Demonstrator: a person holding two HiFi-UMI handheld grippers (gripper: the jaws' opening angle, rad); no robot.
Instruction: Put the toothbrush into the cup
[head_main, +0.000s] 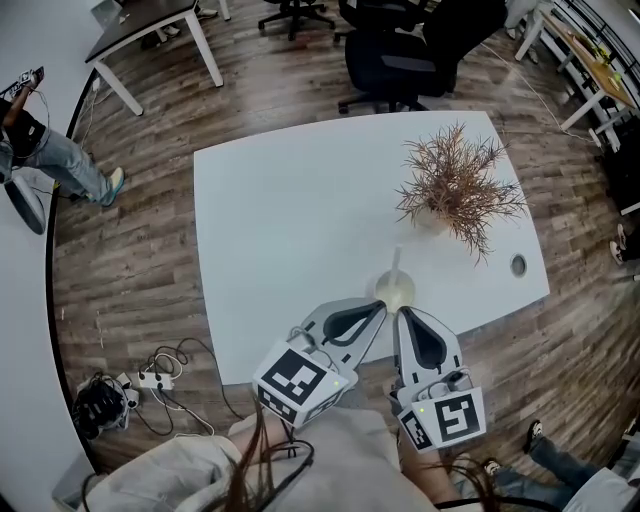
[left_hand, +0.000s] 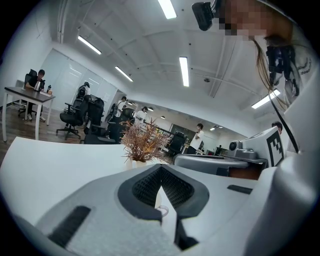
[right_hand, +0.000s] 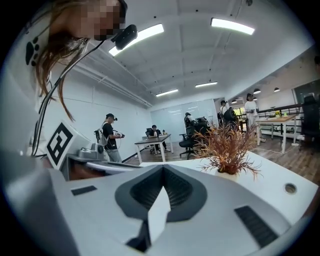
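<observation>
In the head view a pale cup (head_main: 394, 292) stands near the front edge of the white table (head_main: 290, 230). A white toothbrush (head_main: 396, 262) rises upright out of it. My left gripper (head_main: 379, 306) is just left of the cup with its tips nearly against it. My right gripper (head_main: 403, 313) is at the cup's near right. Both have their jaws shut with the tips meeting and nothing between them. In the left gripper view (left_hand: 161, 168) and the right gripper view (right_hand: 162, 168) the closed jaws hide most of the cup.
A dried brown plant (head_main: 456, 187) in a white pot stands at the table's far right, also ahead in both gripper views (left_hand: 142, 142) (right_hand: 227, 147). A cable hole (head_main: 518, 265) is near the right edge. Office chairs (head_main: 400, 55) are beyond the table, cables (head_main: 150, 385) on the floor at left.
</observation>
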